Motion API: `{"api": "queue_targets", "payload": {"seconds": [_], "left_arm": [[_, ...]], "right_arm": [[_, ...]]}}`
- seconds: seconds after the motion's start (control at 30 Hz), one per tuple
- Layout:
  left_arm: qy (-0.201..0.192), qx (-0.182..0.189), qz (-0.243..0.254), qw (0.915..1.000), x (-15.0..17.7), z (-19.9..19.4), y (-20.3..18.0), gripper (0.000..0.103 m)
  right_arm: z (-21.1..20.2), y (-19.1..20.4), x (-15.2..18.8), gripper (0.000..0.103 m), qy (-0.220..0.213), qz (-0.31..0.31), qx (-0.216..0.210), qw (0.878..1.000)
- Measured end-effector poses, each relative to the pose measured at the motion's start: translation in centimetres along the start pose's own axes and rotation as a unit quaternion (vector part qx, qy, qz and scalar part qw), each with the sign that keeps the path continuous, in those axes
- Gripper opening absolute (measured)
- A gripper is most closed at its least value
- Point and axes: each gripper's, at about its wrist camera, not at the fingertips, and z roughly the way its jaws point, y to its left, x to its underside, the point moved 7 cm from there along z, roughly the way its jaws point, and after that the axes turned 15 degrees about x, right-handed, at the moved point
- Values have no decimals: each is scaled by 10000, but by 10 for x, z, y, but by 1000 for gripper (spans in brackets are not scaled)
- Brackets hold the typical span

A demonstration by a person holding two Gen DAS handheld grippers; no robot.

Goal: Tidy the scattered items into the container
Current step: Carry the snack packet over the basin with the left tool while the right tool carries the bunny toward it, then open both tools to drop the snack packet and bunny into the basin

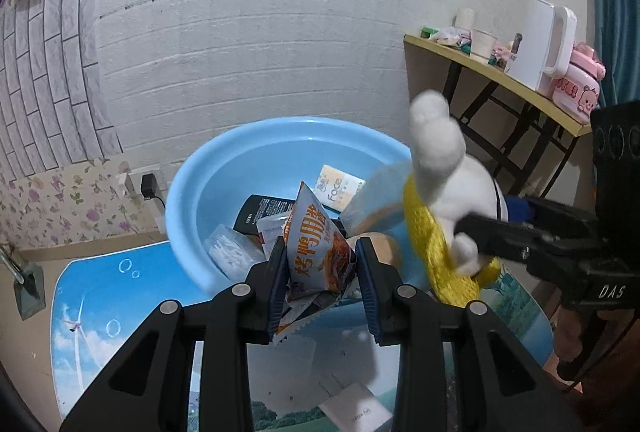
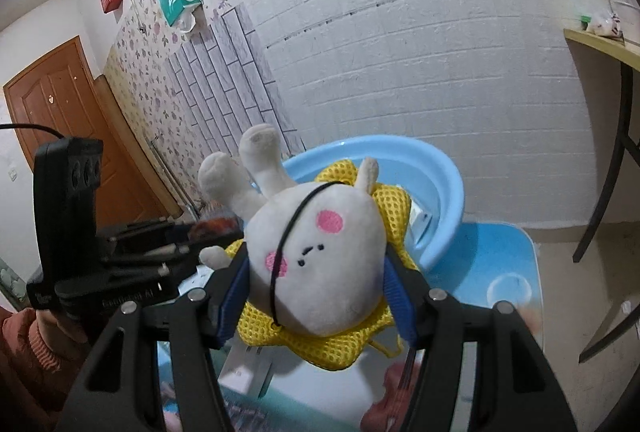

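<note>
Left claw (image 1: 322,268) grips a snack packet (image 1: 318,244) just before the blue basin (image 1: 188,188); right claw (image 2: 316,284) clamps a white plush toy (image 2: 324,256) beside its rim. Carry both above the basin's hollow before releasing.

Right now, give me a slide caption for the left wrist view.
Left gripper holds a snack packet near the blue basin.

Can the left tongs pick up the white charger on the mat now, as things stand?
Probably not yet. The left tongs are shut on a snack bag, so nothing else fits between them. The charger lies uncovered on the mat just below.
</note>
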Motion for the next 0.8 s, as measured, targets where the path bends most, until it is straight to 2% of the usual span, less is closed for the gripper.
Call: {"api": "queue_targets", "payload": {"seconds": [0.23, 0.37, 0.43, 0.5, 0.67, 0.8], "left_arm": [[83, -57, -29, 9999, 0, 17, 10, 33], [33, -32, -74, 10000, -3, 21, 16, 39], [1, -33, -82, 10000, -5, 22, 18, 46], [-25, -24, -94, 9999, -7, 22, 18, 47], [-89, -19, -124, 9999, -7, 17, 19, 52], [-166, -56, -179, 9997, -6, 6, 21, 53]], "right_arm": [[31, -3, -16, 62, -68, 173, 93, 9998], [46, 0, -18, 63, -51, 177, 95, 9998], [53, -2, -19, 63, -35, 238, 85, 9997], [58, -3, -20, 65, -40, 259, 128, 9996], [54, -4, -24, 73, -122, 248, 248, 9993], [40, -8, -28, 73, -281, 315, 420, 9982]]}}
